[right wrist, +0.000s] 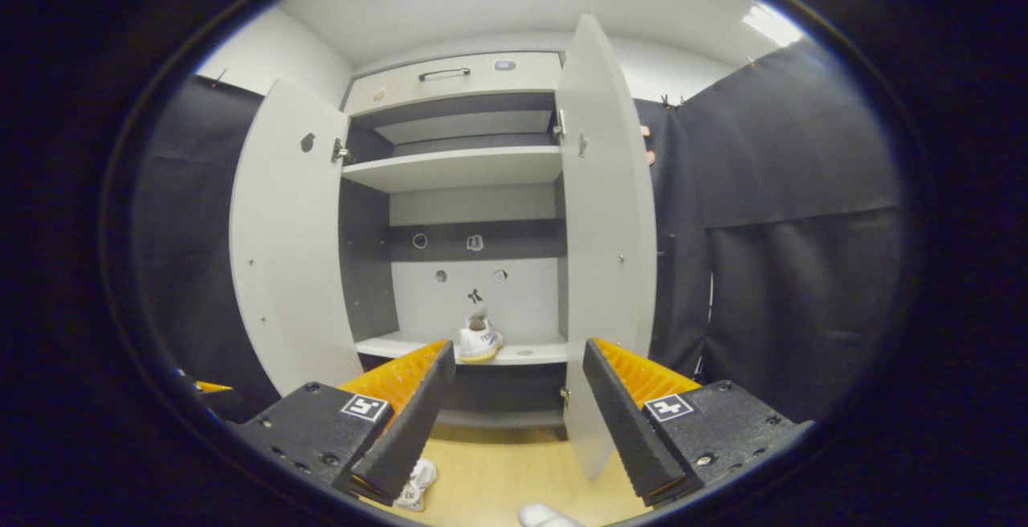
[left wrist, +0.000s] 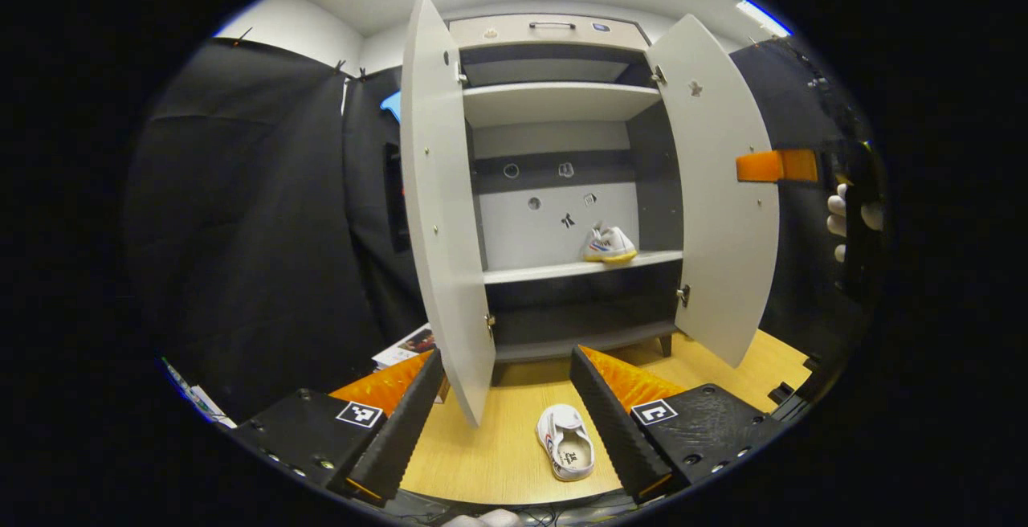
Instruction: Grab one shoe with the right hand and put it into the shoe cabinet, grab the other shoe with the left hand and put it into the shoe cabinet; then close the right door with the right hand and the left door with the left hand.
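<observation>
The shoe cabinet (left wrist: pixel 554 101) stands with its left door (left wrist: pixel 442 214) and right door (left wrist: pixel 719 206) swung open. One white shoe (left wrist: pixel 608 244) with a yellow sole rests on the middle shelf, toward the right. A second white shoe (left wrist: pixel 566 440) lies on the wooden floor, opening up, just inside the right finger of my left gripper (left wrist: pixel 507 357), which is open and above it. My right gripper (right wrist: pixel 520 348) is open and empty, facing the shelf shoe (right wrist: pixel 480 340) from a distance. The floor shoe (right wrist: pixel 416 483) peeks out behind its left finger.
In the left gripper view the right gripper (left wrist: pixel 777 165) and the gloved hand (left wrist: pixel 839 222) holding it hover beyond the right door. The left door's edge juts out over the floor (left wrist: pixel 482 447) close to the floor shoe. Papers (left wrist: pixel 405 345) lie left of the cabinet.
</observation>
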